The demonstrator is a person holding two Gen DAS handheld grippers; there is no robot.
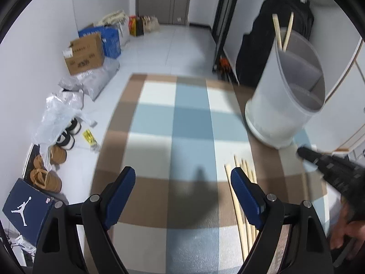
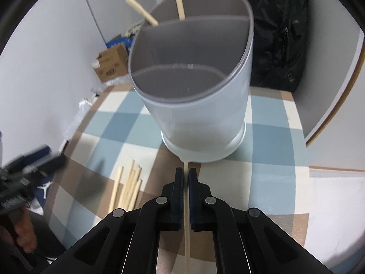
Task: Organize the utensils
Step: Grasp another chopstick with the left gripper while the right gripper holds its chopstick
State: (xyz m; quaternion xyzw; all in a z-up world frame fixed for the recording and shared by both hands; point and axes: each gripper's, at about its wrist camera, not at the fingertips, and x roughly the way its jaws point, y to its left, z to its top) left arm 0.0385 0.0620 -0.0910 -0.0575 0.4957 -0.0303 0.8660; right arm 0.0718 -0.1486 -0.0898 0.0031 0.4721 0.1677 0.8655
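Our right gripper (image 2: pixel 186 175) has its fingers (image 2: pixel 179 196) clamped together on one pale chopstick (image 2: pixel 186 235), whose tip reaches the foot of the white divided holder (image 2: pixel 200 118) just ahead. Two chopsticks (image 2: pixel 179 0) already stand in its far compartment; the two nearer compartments look bare. Beside us on the checked worktop (image 2: pixel 269 166) lies a loose bundle of about six chopsticks (image 2: pixel 129 187), though blur makes the count unsure. Our left gripper (image 1: pixel 182 180) hangs over the worktop with fingers (image 1: pixel 121 194) wide apart, holding nothing. On the floor sit cardboard boxes (image 1: pixel 84 54), slippers (image 1: pixel 49 178) and a blue Jordan-logo shoebox (image 1: pixel 27 207).
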